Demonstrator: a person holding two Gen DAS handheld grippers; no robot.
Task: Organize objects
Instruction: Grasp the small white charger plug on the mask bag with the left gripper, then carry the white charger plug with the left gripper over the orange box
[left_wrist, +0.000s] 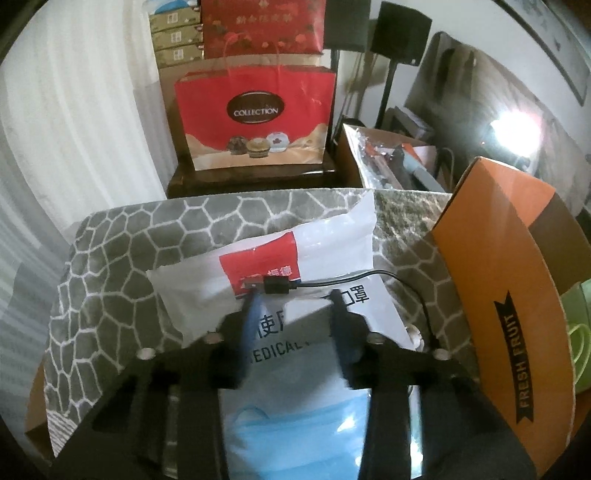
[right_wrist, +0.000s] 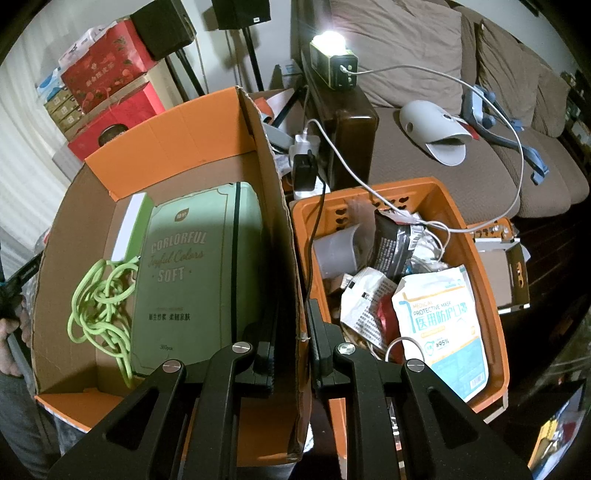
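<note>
A grey cushion with a white web pattern is the surface. On it lies a white pack of medical masks, with a black USB cable across it. The left gripper stands over the pack; I cannot tell if its fingers press it. The right gripper is clamped on the cardboard box wall. At the right stands an orange basket, and a brown sofa is far behind.

Beside my cardboard box, the orange basket is packed with packets and cables, no clear way in. Inside the box, bare floor lies left of the green tissue pack, partly taken by a green cord.
</note>
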